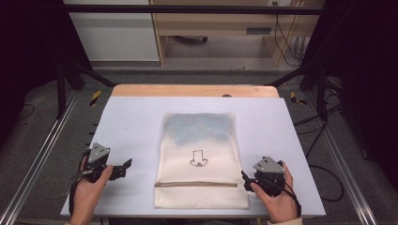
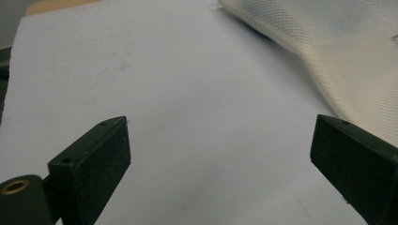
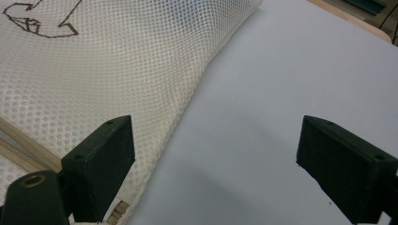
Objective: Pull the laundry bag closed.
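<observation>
Mesh bag (image 1: pixel 201 161) lies between left gripper (image 1: pixel 123 168) and right gripper (image 1: pixel 245 180) — untouched.

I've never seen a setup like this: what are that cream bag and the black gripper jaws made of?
The bag looks like soft cream mesh fabric, probably synthetic: the right gripper view shows a fine grid of tiny holes, and a woven zipper band crosses it. The right gripper and left gripper have matte black, hard-edged block jaws, likely moulded or printed plastic, though the look leaves that open.
</observation>
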{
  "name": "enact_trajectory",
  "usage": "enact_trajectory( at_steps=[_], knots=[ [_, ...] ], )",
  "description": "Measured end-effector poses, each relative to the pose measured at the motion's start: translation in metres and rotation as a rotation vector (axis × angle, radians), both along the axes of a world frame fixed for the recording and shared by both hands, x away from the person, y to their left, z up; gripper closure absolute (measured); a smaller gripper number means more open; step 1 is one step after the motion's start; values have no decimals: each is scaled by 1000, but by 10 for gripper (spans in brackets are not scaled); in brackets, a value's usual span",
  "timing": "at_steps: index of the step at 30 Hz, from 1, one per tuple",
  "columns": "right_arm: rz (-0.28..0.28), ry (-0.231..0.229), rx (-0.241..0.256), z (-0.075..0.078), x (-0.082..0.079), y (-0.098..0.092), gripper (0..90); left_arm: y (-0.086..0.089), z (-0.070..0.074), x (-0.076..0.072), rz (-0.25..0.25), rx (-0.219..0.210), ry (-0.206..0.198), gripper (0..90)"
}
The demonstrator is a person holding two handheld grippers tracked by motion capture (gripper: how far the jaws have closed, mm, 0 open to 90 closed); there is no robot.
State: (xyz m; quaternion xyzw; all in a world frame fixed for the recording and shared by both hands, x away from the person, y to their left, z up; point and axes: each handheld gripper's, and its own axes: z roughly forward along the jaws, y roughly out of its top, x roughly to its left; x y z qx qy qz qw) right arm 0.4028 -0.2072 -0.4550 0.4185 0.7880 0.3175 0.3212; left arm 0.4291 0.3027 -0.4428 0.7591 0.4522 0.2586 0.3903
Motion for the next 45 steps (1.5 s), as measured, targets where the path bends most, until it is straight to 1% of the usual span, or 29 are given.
enact_trajectory(
  at_steps=[1,2,4,6,7,9,11,13,14,16,18,19,21,23,25,26,28,31,32,34,35,37,38,40,41,44,45],
  knots=[
    [5,-8,0,1,0,1,118,0,2,-7,4,-5,-11,53],
    [12,-6,2,1,-1,2,110,-1,4,-12,-5,-4,-16,53],
    [23,-5,10,3,-2,4,105,-2,6,-23,-13,7,-15,53],
    [31,-5,15,6,-3,8,118,-4,7,-35,-31,5,-17,53],
    [59,-5,7,8,-3,13,128,-5,7,-40,-40,10,-21,53],
    [68,-11,7,9,-3,16,145,-6,8,-48,-50,35,-33,53],
    [96,-9,-4,12,-2,25,153,-5,8,-48,-46,43,-51,53],
    [120,-12,-10,16,-1,34,155,-4,7,-44,-31,33,-58,53],
    [136,-9,-12,18,0,38,156,-3,5,-43,-25,31,-57,53],
    [163,-10,-13,23,0,47,161,-2,3,-40,-19,46,-53,53],
    [192,13,-21,27,1,56,165,-1,2,-39,-14,55,-47,56],
    [211,16,-31,29,1,61,169,0,2,-39,-10,58,-46,55],
    [228,32,-47,33,2,71,165,1,1,-39,-11,44,-34,56],
    [250,45,-49,38,4,81,163,2,2,-39,-6,34,-32,57],
    [280,47,-64,43,7,92,174,3,3,-38,-6,34,-40,57],
    [295,55,-69,46,9,98,173,3,3,-38,-1,27,-46,57],
    [334,62,-68,51,13,109,173,4,3,-38,2,29,-50,56],
    [369,72,-63,57,19,126,158,7,1,-38,19,23,-44,56],
    [379,68,-63,58,21,131,144,8,1,-38,21,24,-39,56],
    [394,82,-84,60,26,141,109,11,0,-38,29,29,-34,56],
    [398,78,-89,61,28,145,101,12,1,-38,31,24,-31,56],
    [412,86,-105,63,31,151,98,16,1,-38,47,18,-32,56],
    [420,91,-111,64,33,154,95,18,1,-37,52,10,-27,56],
    [426,77,-116,67,35,158,102,21,1,-35,62,-2,-24,56],
    [429,83,-113,69,37,160,110,21,0,-34,65,-9,-22,56],
    [440,78,-112,74,41,166,144,21,0,-34,68,-5,-20,56],
    [441,75,-112,75,42,168,169,21,0,-34,68,1,-22,56]
  ],
)
